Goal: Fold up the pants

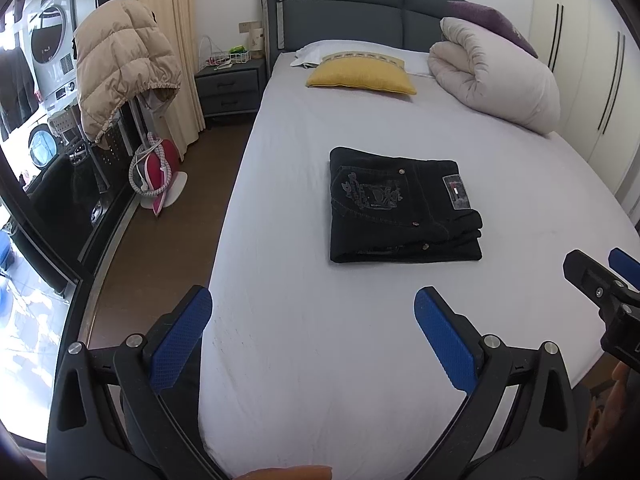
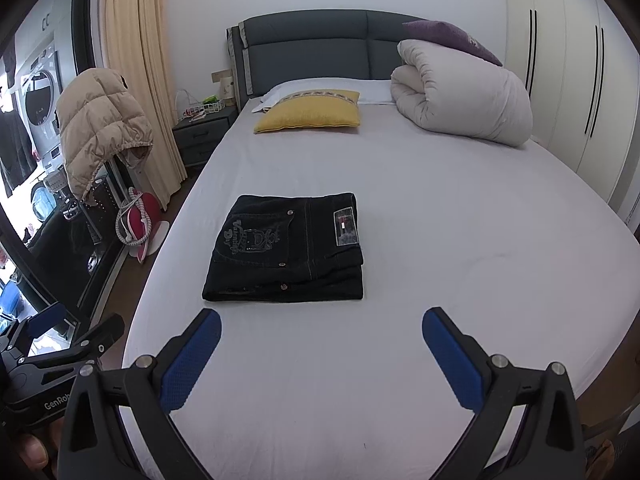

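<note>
Black jeans (image 1: 402, 208) lie folded into a compact rectangle in the middle of the white bed (image 1: 360, 360), back pocket and label patch up. They also show in the right wrist view (image 2: 286, 250). My left gripper (image 1: 312, 320) is open and empty, held above the bed's near end, apart from the pants. My right gripper (image 2: 322, 340) is open and empty too, just short of the pants' near edge. The right gripper shows at the right edge of the left wrist view (image 1: 600, 284), and the left gripper at the lower left of the right wrist view (image 2: 68, 336).
A yellow pillow (image 1: 360, 76) and a rolled white duvet (image 1: 496, 80) lie at the head of the bed (image 2: 440, 360). A grey nightstand (image 1: 230, 88), a beige puffer jacket (image 1: 120, 68) and a red iron (image 1: 156, 176) stand on the left. White wardrobes (image 2: 580, 80) line the right.
</note>
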A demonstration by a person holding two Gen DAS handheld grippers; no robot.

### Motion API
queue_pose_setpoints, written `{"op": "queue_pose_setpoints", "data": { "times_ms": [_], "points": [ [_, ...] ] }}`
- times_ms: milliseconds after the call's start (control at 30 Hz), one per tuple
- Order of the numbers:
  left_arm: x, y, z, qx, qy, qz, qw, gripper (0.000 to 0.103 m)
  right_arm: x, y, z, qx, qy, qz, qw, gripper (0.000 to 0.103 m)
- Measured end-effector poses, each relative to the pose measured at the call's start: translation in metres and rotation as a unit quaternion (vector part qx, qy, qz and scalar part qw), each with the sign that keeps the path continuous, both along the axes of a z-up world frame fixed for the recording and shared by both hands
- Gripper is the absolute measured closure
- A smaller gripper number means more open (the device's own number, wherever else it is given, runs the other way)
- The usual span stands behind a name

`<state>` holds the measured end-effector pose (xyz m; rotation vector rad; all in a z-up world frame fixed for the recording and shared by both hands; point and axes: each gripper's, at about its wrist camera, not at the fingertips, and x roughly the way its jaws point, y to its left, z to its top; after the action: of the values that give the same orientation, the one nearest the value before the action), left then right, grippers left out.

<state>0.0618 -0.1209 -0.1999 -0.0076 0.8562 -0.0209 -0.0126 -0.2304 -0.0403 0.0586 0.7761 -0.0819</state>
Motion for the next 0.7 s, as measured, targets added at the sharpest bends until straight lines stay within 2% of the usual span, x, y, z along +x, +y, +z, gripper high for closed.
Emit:
{"op": "queue_pose_setpoints", "data": {
  "times_ms": [700],
  "points": [
    [-0.0012, 0.0013, -0.0042, 0.0, 0.002, 0.002, 1.0, 0.0, -0.0003, -0.0016, -0.0022, 0.0, 0.003, -0.001, 1.0, 0.0]
  ]
}}
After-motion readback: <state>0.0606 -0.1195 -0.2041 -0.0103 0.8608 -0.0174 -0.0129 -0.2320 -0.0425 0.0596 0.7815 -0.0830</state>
